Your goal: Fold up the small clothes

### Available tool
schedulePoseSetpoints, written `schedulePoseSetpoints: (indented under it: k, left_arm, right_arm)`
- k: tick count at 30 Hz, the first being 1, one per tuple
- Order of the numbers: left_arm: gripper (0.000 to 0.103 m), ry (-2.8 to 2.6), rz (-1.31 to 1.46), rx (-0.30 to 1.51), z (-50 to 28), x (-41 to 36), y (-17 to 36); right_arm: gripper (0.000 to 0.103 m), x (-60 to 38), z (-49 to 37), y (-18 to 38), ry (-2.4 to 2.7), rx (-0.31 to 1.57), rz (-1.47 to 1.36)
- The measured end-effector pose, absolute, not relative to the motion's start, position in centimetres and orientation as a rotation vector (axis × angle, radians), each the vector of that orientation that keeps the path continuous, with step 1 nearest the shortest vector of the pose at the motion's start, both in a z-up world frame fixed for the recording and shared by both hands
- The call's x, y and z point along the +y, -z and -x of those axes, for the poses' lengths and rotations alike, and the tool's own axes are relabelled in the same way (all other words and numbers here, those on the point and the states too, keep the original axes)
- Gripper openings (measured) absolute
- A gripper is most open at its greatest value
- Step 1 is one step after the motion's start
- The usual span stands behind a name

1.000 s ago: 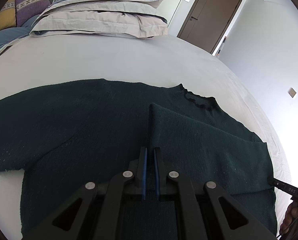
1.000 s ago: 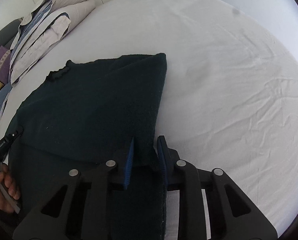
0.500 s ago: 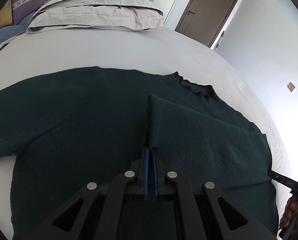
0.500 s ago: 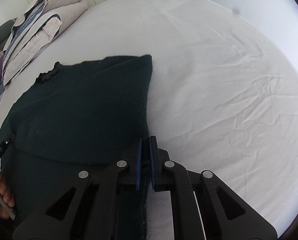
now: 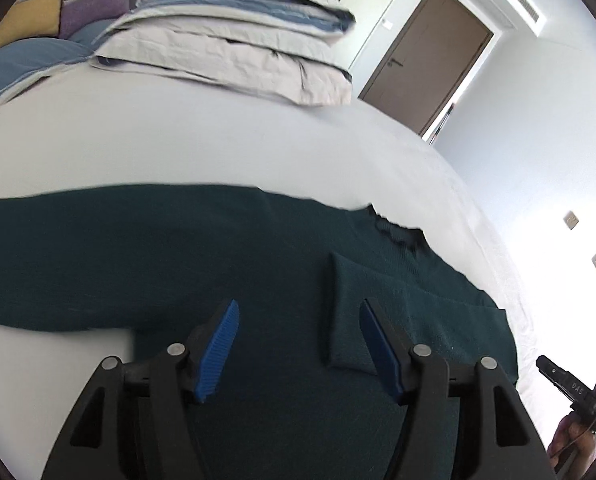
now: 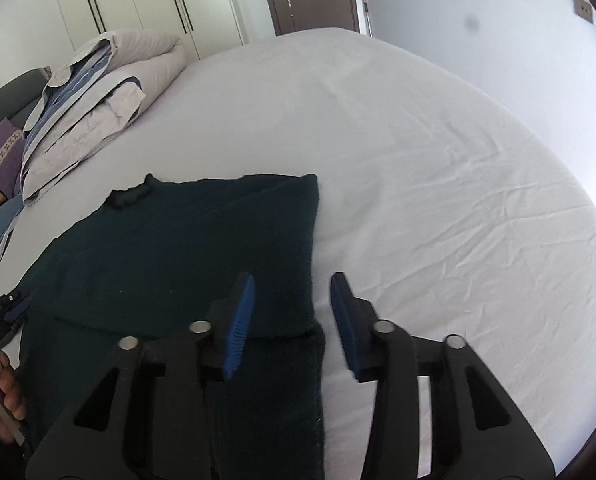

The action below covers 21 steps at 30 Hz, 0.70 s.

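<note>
A dark green knit sweater lies flat on the white bed sheet, its frilled neckline toward the right. One sleeve is folded across the body. My left gripper is open and empty just above the sweater's lower body. In the right wrist view the sweater lies left of centre with its folded edge running toward me. My right gripper is open and empty, straddling that edge near the hem.
A folded grey and blue duvet lies at the head of the bed, with coloured pillows beside it. A brown door and white wall stand beyond. Bare wrinkled sheet spreads to the right of the sweater.
Both grippers were shut on the sweater and have opened, letting the fabric go. Both have lifted and tilted up, so more of the room shows.
</note>
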<state>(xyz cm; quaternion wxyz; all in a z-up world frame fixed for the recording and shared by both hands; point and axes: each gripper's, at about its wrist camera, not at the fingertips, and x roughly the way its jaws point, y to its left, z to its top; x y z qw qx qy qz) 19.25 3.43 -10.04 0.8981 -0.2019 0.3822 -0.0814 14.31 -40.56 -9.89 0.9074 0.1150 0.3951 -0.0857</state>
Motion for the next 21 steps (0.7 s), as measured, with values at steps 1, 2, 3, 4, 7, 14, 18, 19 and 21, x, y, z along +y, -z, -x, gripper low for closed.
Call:
schedulePoseSetpoints:
  k: [1, 2, 3, 4, 7, 14, 18, 19, 21]
  left_arm:
    - [0.066, 0.158, 0.426, 0.789, -18.5, 5.0, 9.6]
    - [0.066, 0.145, 0.434, 0.784, -17.6, 6.7, 9.3]
    - [0.066, 0.128, 0.442, 0.778, -16.9, 8.2, 9.2]
    - [0.066, 0.096, 0.459, 0.772, -16.0, 10.5, 9.2]
    - [0.066, -0.006, 0.601, 0.779, -13.6, 18.1, 10.4]
    - [0.066, -0.219, 1.080, 0.705, -7.3, 33.4, 15.4]
    - [0.068, -0.269, 1.179, 0.639, -6.2, 35.9, 16.2]
    - [0.068, -0.278, 1.190, 0.634, -6.6, 36.5, 16.5]
    - [0.067, -0.303, 1.215, 0.613, -7.4, 37.1, 16.8]
  right_arm:
    - [0.051, -39.6, -14.1, 9.5, 0.160, 0.813, -0.221]
    - [0.051, -38.4, -13.8, 9.1, 0.139, 0.807, -0.211]
    - [0.051, -37.5, -13.5, 8.7, 0.118, 0.800, -0.213]
    - [0.051, -36.5, -13.2, 8.3, 0.091, 0.793, -0.223]
    - [0.051, -33.0, -12.4, 7.2, 0.003, 0.778, -0.255]
    - [0.051, -23.6, -11.5, 6.1, -0.200, 0.776, -0.297]
    - [0.051, -20.3, -11.8, 6.5, -0.245, 0.802, -0.329]
    - [0.051, -19.7, -11.7, 6.6, -0.251, 0.805, -0.329]
    - [0.051, -18.8, -11.7, 6.8, -0.262, 0.808, -0.331]
